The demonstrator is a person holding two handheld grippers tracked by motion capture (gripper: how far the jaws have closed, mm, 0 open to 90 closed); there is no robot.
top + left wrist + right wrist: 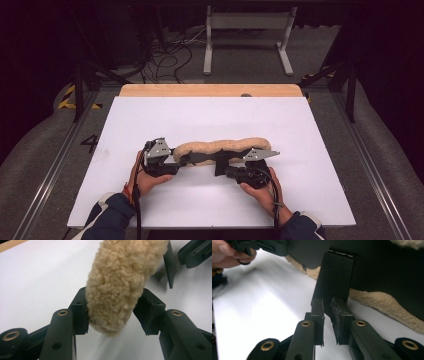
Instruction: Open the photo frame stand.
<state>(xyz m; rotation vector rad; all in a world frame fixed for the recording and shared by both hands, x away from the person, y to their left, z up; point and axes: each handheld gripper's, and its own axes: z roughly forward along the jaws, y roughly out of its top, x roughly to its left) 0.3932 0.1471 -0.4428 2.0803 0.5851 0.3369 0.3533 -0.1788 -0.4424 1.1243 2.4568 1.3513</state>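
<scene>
Fleece pad (222, 146), frame centre: my left gripper (112, 312) clamps its end; my right gripper (327, 315) pinches its black strap (334, 277).

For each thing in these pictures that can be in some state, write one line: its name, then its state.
fleece pad: stretched lengthwise on the white table, black backing partly showing, held at two places.
black strap tab: sticking out from the backing, pinched at its end.
left gripper: shut on the pad's fleecy end.
right gripper: shut on the strap tab.
</scene>
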